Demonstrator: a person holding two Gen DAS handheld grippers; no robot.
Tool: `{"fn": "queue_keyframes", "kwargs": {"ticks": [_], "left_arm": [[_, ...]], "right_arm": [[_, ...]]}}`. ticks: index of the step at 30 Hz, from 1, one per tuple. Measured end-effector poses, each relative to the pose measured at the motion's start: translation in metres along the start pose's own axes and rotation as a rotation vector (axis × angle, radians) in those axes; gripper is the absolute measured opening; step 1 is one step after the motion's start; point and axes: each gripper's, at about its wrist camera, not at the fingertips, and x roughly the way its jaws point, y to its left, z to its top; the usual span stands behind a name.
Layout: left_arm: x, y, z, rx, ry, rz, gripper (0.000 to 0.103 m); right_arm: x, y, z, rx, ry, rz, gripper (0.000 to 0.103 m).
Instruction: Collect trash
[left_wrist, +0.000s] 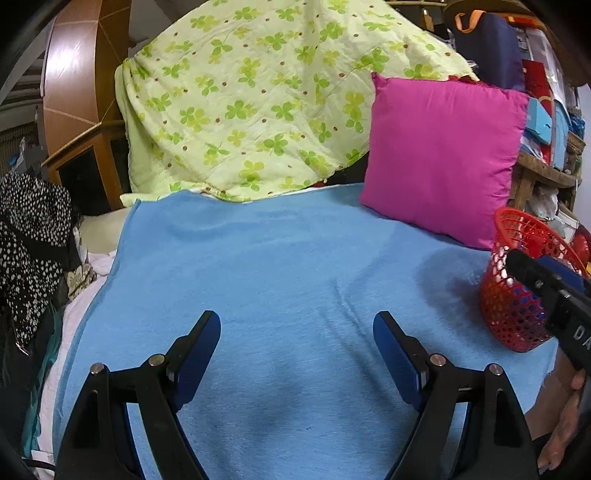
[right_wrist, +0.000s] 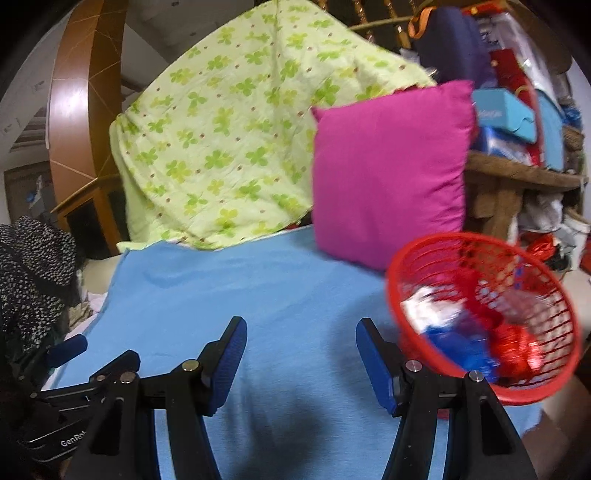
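The left gripper (left_wrist: 297, 328) hung over the blue cloth (left_wrist: 280, 258) with its jaws spread wide and nothing between them, only bare cloth showing in the gap. The red basket (left_wrist: 513, 310) stood on the cloth well off to the right of those jaws, beyond the right-hand finger, and the right gripper's black body crossed in front of its wall. A hand (left_wrist: 561, 417) showed at the lower right edge of that view.

The right gripper (right_wrist: 301, 330) also had its jaws apart and empty, over the same cloth (right_wrist: 229, 288). The basket (right_wrist: 491, 310) lay just to the right of its right-hand finger and a little ahead of it, tipped so the mouth faced the camera. Inside lay the trash (right_wrist: 480, 332): white, blue and shiny red wrappers, blurred, heaped toward the lower wall. None of it reached into either pair of jaws.

A pink pillow (right_wrist: 388, 170) stood ahead of the jaws, behind the basket, leaning against a green clover-print quilt (right_wrist: 221, 129). The left gripper (right_wrist: 68, 347) showed at the lower left of the right view, well left of the jaws.
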Motion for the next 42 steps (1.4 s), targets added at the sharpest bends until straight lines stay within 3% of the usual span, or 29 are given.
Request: {"fn": "queue_keyframes", "kwargs": {"ticks": [3, 5, 19, 29, 42], "left_arm": [[-0.012, -0.011, 0.001, 0.023, -0.008, -0.016, 0.085], [-0.020, -0.016, 0.000, 0.036, -0.014, -0.026, 0.085], [-0.112, -0.041, 0.015, 0.107, -0.131, -0.060, 0.085], [-0.166, -0.056, 0.020, 0.138, -0.190, -0.097, 0.087], [-0.199, -0.058, 0.025, 0.138, -0.219, -0.104, 0.093]], "right_arm": [[-0.024, -0.013, 0.003, 0.014, -0.024, -0.048, 0.066], [-0.039, -0.023, 0.003, 0.028, -0.026, -0.076, 0.075], [-0.137, -0.070, 0.024, 0.082, -0.040, -0.183, 0.075], [-0.198, -0.081, 0.037, 0.086, -0.099, -0.194, 0.075], [-0.227, -0.081, 0.038, 0.080, -0.095, -0.197, 0.076]]}}
